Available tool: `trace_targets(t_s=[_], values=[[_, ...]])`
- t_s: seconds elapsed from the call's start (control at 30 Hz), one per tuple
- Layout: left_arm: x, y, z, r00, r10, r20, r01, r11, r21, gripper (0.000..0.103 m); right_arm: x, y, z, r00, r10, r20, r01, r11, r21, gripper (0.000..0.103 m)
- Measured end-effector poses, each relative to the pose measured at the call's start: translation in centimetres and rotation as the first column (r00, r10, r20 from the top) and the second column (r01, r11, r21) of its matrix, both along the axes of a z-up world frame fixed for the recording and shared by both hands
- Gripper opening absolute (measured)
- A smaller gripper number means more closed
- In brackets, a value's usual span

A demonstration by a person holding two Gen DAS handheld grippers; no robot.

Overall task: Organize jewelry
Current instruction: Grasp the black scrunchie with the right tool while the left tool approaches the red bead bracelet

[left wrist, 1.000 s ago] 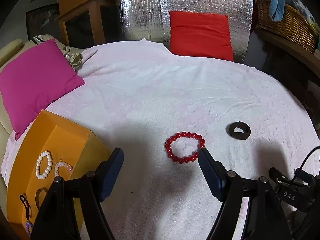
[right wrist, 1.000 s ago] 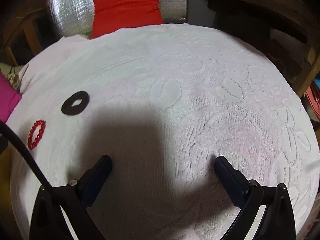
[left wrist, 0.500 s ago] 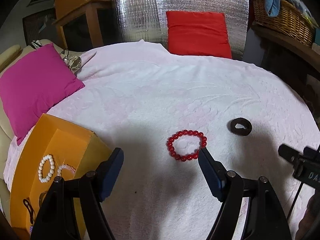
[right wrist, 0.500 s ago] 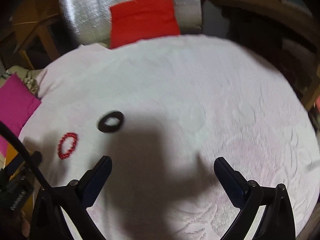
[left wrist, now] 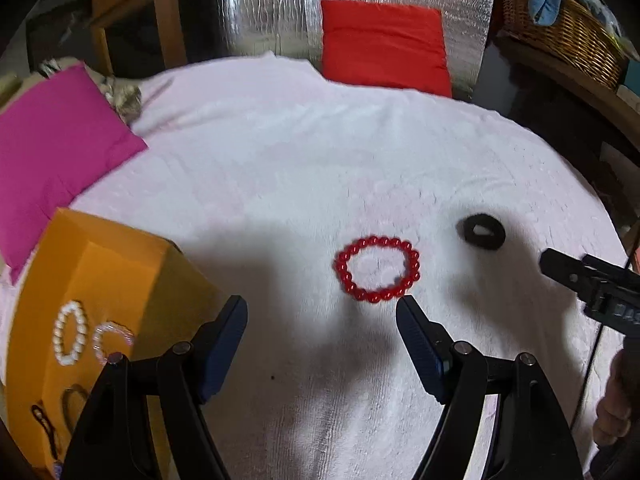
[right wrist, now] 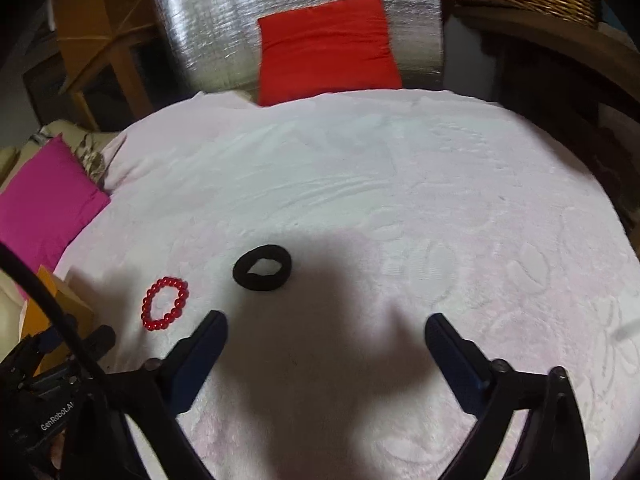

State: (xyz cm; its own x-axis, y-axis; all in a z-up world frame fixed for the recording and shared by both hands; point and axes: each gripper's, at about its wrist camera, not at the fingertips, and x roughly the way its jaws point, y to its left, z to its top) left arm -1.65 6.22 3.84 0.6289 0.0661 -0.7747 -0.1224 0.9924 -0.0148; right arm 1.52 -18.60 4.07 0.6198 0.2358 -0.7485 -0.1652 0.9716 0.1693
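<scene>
Nearest to me, my left claw [left wrist: 322, 312] hung released, its jaws spread with nothing between them, above a pale pink embossed blanket [left wrist: 280, 168]. My right claw [right wrist: 326, 330] was closing, though its dark blue pads [right wrist: 456, 356] pressed on nothing and only bare, shadowed blanket lay between them. Low on the left sat an orange box [left wrist: 116, 264] with hard, straight edges; inside lay a white bead bracelet [left wrist: 70, 332] and a paler, clear-looking one [left wrist: 112, 336]. Just beyond my left claw's right fingertip rested the red bead bracelet [left wrist: 378, 268], a round loop of glossy beads. A soft black fabric ring [right wrist: 262, 268] lay near it to the right, apart from it. Past these, the blanket spread wide and bare to its rounded edge. A magenta cushion [left wrist: 56, 152] lay at the far left, and a red cushion [right wrist: 326, 48] leaned on crinkled silver foil [right wrist: 212, 32].
</scene>
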Motion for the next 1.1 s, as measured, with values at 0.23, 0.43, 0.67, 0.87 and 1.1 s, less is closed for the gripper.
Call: trace_targets(t_s=[0.23,0.43,0.67,0.87,1.1], values=[[0.8,1.0,-1.4,0.999,-0.026,-0.027,0.023,0.995,-0.097,0.076,2.8,3.0,-2.4,0.996,0.084,-0.017,-0.084,0.996,-0.025,0.07],[1.2,-0.1,-1.4,0.996,-0.089,-0.009,0.087,0.99,-0.111,0.068,5.4,4.2,-3.0,0.996,0.095,-0.001,-0.095,0.995,-0.025,0.07],[2.3,-0.9,-2.1,0.994,-0.113,0.002,0.113,0.987,-0.117,0.068,5.8,4.6,-3.1,0.997,0.066,0.026,-0.065,0.997,-0.036,0.02],[3.2,-2.2,-2.9,0.993,-0.119,0.002,0.119,0.992,-0.038,0.047,5.2,1.7,-3.0,0.999,0.034,0.002,-0.034,0.998,0.057,0.015],[3.1,-3.2,-2.1,0.99,-0.14,0.033,0.14,0.99,-0.003,0.01,3.6,0.1,-2.0,0.999,0.03,-0.011,-0.029,0.997,0.069,0.015]])
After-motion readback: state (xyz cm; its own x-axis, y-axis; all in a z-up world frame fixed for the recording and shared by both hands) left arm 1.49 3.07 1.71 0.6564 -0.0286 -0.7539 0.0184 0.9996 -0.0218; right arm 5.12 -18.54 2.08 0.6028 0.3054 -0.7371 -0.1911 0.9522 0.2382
